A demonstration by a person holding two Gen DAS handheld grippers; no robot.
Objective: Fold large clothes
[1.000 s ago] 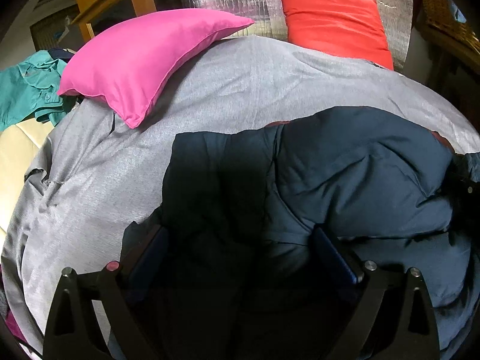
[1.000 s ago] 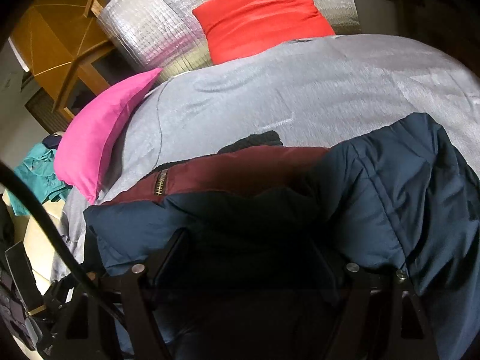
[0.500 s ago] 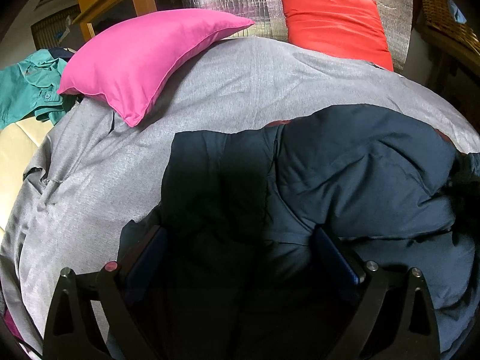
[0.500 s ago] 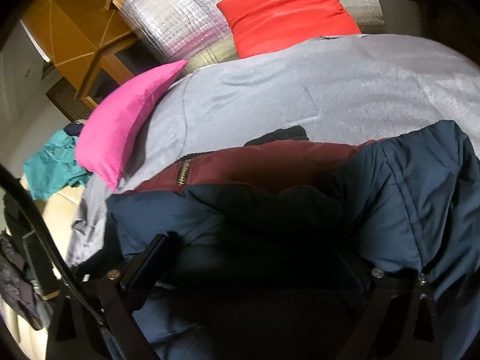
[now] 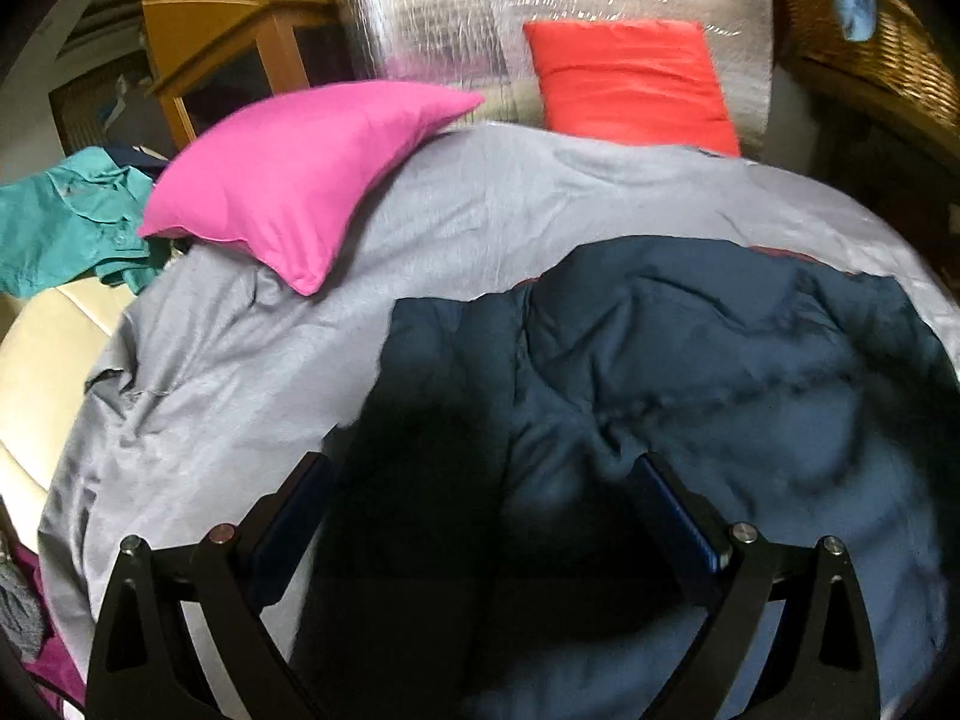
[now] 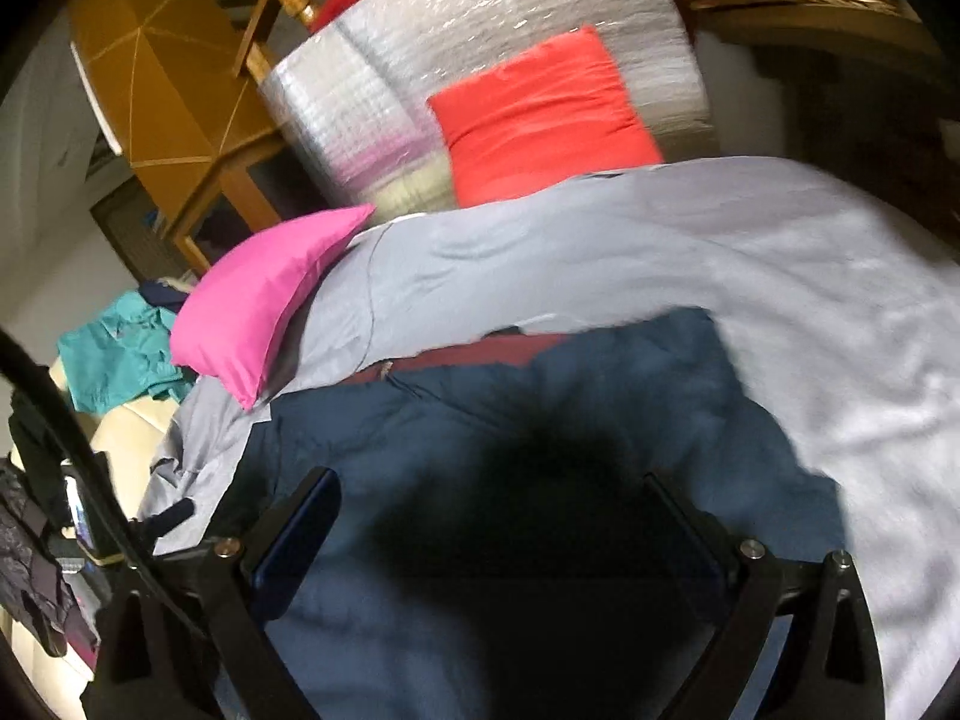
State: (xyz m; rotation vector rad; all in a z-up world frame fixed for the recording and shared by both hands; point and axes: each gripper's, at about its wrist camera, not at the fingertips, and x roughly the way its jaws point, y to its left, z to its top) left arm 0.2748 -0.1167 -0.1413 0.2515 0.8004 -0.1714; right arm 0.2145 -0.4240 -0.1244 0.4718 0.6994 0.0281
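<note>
A navy quilted jacket [image 5: 708,360] is spread on a grey bedcover [image 5: 252,360], toward the near edge of the bed, with a strip of maroon lining [image 6: 480,354] exposed along its far edge in the right wrist view. The left gripper [image 5: 480,480] is held over the jacket's left half with its jaws set wide apart; dark fabric is seen between the fingers [image 5: 672,516], but nothing is pinched by them. The right gripper [image 6: 492,492] is likewise held spread wide above the jacket, and no cloth is caught between its fingers [image 6: 300,528]. A heavy shadow is cast on the jacket under each tool.

A pink pillow [image 5: 300,180] is laid on the far left corner of the bedcover, and a red pillow [image 5: 630,84] is propped at the head against a silver foil-covered panel [image 5: 540,0]. A teal garment [image 5: 66,222] is bunched beside the bed, left of the pink pillow, on a cream surface [image 5: 42,348]. A wooden cabinet [image 5: 228,18] is seen behind the pillows, and a wicker basket [image 5: 870,54] at the upper right
</note>
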